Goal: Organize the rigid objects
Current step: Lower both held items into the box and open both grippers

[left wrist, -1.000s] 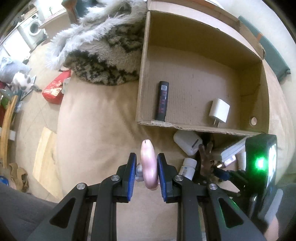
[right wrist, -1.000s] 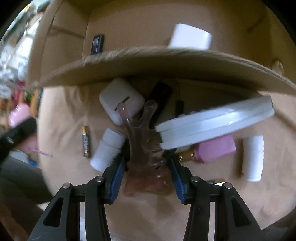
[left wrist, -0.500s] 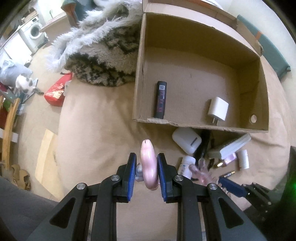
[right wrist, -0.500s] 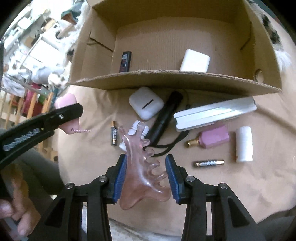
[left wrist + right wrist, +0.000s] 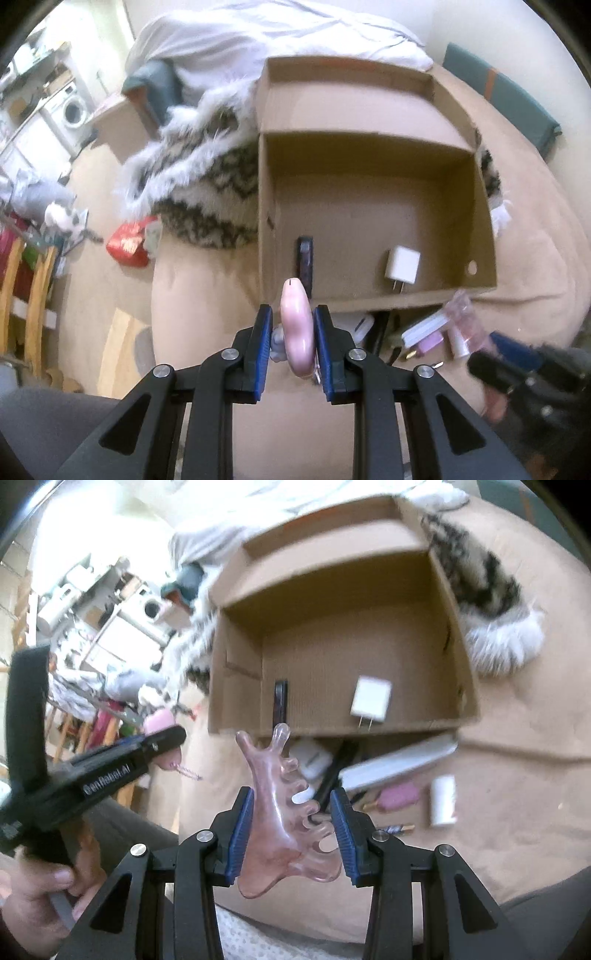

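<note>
The left gripper [image 5: 291,332] is clamped on a smooth, glossy pink oval thing [image 5: 295,328], held edge-on between its blue pads with a small dark slot at its far tip and something pale grey tucked against its left side; a thin twisted pink cord [image 5: 186,770] dangles from it in the right wrist's view, where a hand [image 5: 40,897] grips that tool's handle. Beyond it sits an open cardboard box [image 5: 264,206] on the beige bed cover [image 5: 207,295], holding a slim black device [image 5: 306,262] near its front left and a white plug-in charger [image 5: 402,265] toward the right, prongs pointing near. Further right, the right gripper [image 5: 291,827] has its jaws partly closed on a translucent pink comb-like massage tool [image 5: 273,812], its forked end pointing at the box and rounded teeth along the right edge. Between box and grippers lie a white earbud case [image 5: 312,758], a long white flat case [image 5: 399,764], a pink bottle [image 5: 400,795] and a white tube [image 5: 442,799], all blurred.
</note>
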### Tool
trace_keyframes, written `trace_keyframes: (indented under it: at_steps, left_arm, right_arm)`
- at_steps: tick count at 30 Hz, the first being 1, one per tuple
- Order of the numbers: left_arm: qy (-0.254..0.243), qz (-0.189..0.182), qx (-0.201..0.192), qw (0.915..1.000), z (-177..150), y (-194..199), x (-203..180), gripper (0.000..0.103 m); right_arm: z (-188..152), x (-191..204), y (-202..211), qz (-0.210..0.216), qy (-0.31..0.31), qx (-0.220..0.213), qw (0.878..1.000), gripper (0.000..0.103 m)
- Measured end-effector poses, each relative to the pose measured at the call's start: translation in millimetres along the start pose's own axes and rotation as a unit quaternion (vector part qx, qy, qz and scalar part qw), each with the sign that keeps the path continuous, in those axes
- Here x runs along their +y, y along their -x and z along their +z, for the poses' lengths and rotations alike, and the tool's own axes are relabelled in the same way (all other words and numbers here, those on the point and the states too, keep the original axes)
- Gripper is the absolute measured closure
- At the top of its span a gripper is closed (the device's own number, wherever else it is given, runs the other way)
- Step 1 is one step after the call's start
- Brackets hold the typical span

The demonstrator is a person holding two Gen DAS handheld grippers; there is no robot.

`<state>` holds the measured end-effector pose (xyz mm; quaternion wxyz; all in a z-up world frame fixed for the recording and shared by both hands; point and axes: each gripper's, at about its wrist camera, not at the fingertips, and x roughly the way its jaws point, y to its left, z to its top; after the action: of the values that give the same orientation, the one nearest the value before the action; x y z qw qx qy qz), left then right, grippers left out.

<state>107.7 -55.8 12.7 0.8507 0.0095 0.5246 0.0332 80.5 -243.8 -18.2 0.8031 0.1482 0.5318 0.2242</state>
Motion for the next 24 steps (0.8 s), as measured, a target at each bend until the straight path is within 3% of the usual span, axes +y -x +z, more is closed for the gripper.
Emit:
trace_keyframes:
  at_steps: [11,19,24]
  left_arm:
    - [0.011,-0.022,0.010,0.9996,51.6,-27.8,3.8,0.082]
    - [-0.009,-0.017,0.025,0.9995,74.8,-69.9,-12.6,0.082]
    - [-0.032,-0.011,0.038,0.9987,80.9,-100.8,-29.2,0.082]
  right_arm:
    - [68.7,-25.3,10.0,-0.028,-0.017,-0.021,0.999,0.059]
    - [105.4,-44.9,-31.1,-0.058,-0.023,-0.004,0.998,0.059]
    - [115.9,-56.6,-70.1,-0.055,-0.036,0.008,0.998,0.059]
